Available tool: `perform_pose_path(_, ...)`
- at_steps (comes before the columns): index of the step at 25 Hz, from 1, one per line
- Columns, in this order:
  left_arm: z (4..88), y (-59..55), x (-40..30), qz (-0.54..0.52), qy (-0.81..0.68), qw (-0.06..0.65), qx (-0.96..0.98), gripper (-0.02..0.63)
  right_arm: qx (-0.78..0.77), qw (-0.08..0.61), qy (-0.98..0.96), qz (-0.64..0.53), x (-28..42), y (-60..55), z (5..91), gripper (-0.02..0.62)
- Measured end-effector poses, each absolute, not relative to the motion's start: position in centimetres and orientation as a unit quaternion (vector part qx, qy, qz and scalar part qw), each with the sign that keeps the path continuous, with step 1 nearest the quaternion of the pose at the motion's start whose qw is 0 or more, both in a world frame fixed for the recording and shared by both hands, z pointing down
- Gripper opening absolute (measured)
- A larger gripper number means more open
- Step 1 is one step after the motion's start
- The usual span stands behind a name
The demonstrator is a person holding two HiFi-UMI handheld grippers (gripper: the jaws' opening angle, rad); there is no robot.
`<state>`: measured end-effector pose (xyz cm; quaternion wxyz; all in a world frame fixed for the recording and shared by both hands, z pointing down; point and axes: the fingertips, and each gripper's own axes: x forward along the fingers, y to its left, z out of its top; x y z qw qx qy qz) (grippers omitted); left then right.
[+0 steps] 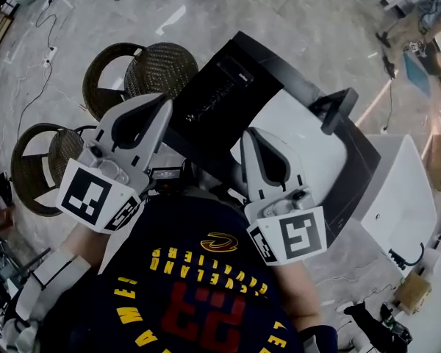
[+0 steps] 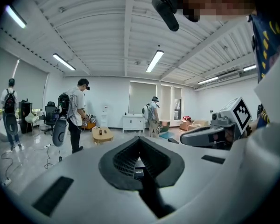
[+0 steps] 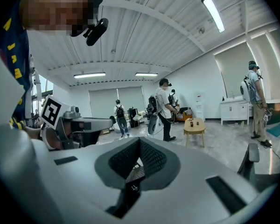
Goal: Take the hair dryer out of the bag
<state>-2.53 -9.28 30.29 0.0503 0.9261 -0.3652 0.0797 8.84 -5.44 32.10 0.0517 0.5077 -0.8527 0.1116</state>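
— Grey stone floor fills the head view, with wicker chairs (image 1: 162, 68) at the left and a white table (image 1: 301, 116) below the hands. What lies on it?
— What looks like the black bag (image 1: 220, 87), lying flat, past the tips of both tools. Only the head view shows it, because both gripper views look out over it.
— And the hair dryer?
— I cannot make it out in any view.
— What do the gripper views give instead?
— They show the room at eye level. Under a white ceiling with strip lights (image 2: 155, 60) are people (image 2: 77, 111) wearing backpacks, a low wooden table (image 2: 101, 134) and a white cabinet (image 2: 133, 122) by the far wall.
— The tools themselves?
— From above, the left gripper (image 1: 160, 101) and right gripper (image 1: 253, 134) are held up side by side. They are close to a dark shirt (image 1: 206, 285) with yellow letters and point out over the table. The jaws are hard to read from there. Each gripper's own view settles it: the dark ribbed pads (image 2: 124, 161) are pressed together to the tip, with nothing between them, on both sides.
— Do they see each other?
— Yes. The left gripper view has the right one at its right edge, marker cube (image 2: 240, 111) up. The right gripper view has the left one at its left.
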Motion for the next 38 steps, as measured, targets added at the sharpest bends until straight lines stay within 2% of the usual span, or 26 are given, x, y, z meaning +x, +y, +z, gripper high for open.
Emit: perform_pose_path(38,31.35,-10.0,-2.48,0.09,-0.365,0.063,0.924,0.003,0.498,0.054,-0.86,0.096,8.12,-5.49,31.59,0.009)
